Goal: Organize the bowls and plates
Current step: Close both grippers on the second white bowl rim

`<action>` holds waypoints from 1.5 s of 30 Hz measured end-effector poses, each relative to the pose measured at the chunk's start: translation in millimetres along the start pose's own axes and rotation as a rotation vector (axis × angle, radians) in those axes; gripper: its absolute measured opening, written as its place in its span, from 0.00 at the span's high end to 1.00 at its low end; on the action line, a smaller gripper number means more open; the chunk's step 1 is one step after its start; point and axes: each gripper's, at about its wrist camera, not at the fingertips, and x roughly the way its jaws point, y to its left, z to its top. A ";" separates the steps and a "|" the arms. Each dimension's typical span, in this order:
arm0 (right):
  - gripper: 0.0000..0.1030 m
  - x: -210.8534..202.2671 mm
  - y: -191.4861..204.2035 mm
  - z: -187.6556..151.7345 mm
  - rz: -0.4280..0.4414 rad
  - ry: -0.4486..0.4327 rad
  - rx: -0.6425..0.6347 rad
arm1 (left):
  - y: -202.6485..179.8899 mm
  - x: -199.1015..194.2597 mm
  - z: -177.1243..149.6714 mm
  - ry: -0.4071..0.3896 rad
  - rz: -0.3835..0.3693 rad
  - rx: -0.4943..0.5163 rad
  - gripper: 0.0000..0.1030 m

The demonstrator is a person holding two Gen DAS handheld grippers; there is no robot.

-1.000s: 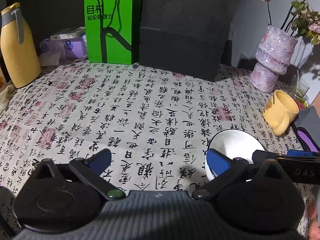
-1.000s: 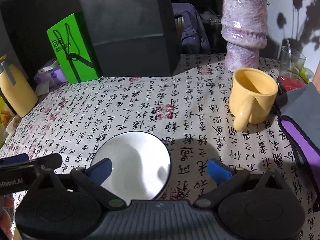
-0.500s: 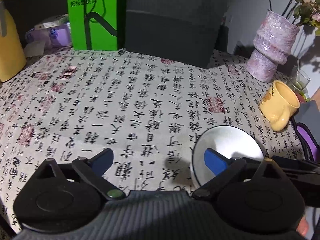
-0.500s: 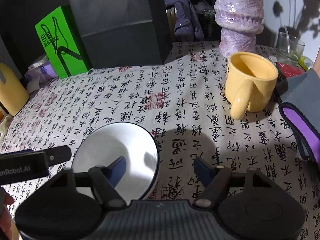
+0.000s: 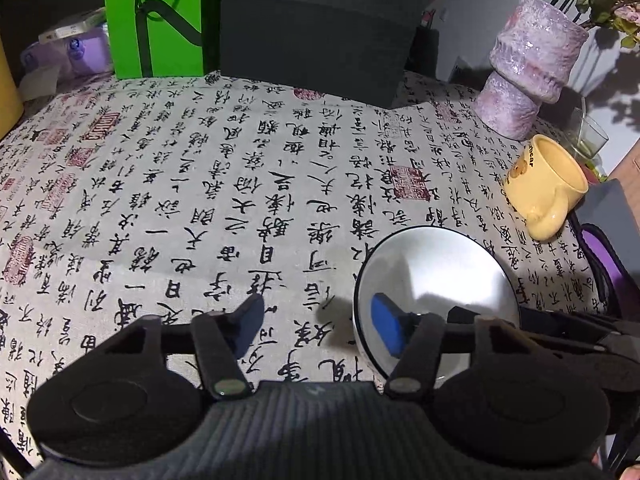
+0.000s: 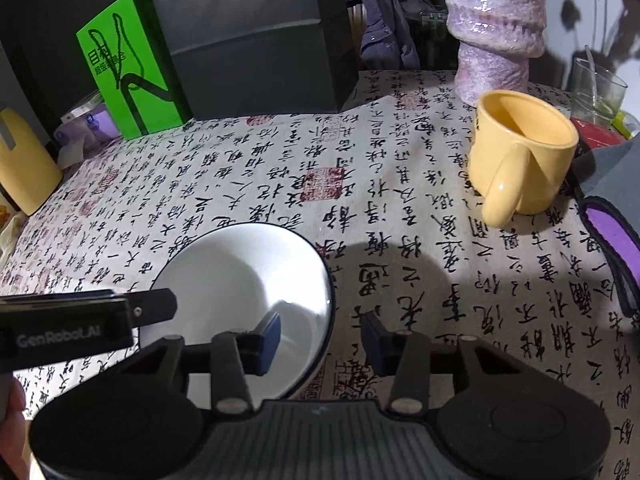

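Observation:
A white bowl [image 5: 440, 272] with a dark rim stands on the calligraphy-print tablecloth [image 5: 240, 184]. My left gripper [image 5: 318, 322] straddles the bowl's left rim: its blue right pad is inside the bowl and its left finger is outside over the cloth. Its jaws are closing, with a gap still showing to the rim. In the right wrist view my right gripper [image 6: 320, 334] straddles the right rim of the bowl [image 6: 240, 276], left pad inside, right pad outside. Those jaws are closing too and are not touching the rim.
A yellow mug [image 6: 520, 152] stands right of the bowl, with a purple vase [image 6: 496, 20] and a glass [image 6: 596, 84] behind it. A green box [image 5: 156, 20] and a dark box [image 5: 320, 40] line the back. A purple-edged pouch [image 6: 612, 240] lies at the right.
Both grippers came down onto the bowl. Their jaws narrowed from wide open, and one finger of each now sits inside the bowl.

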 end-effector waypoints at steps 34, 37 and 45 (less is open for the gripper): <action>0.85 3.7 14.1 -9.9 -0.072 -0.030 -0.066 | -17.2 5.8 -5.6 0.001 -0.042 0.068 0.92; 0.85 3.4 14.7 -10.1 -0.075 -0.033 -0.069 | -17.2 5.7 -5.8 0.001 -0.040 0.067 0.92; 0.85 3.5 15.8 -10.5 -0.076 -0.036 -0.074 | -17.6 5.6 -6.1 -0.001 -0.034 0.072 0.92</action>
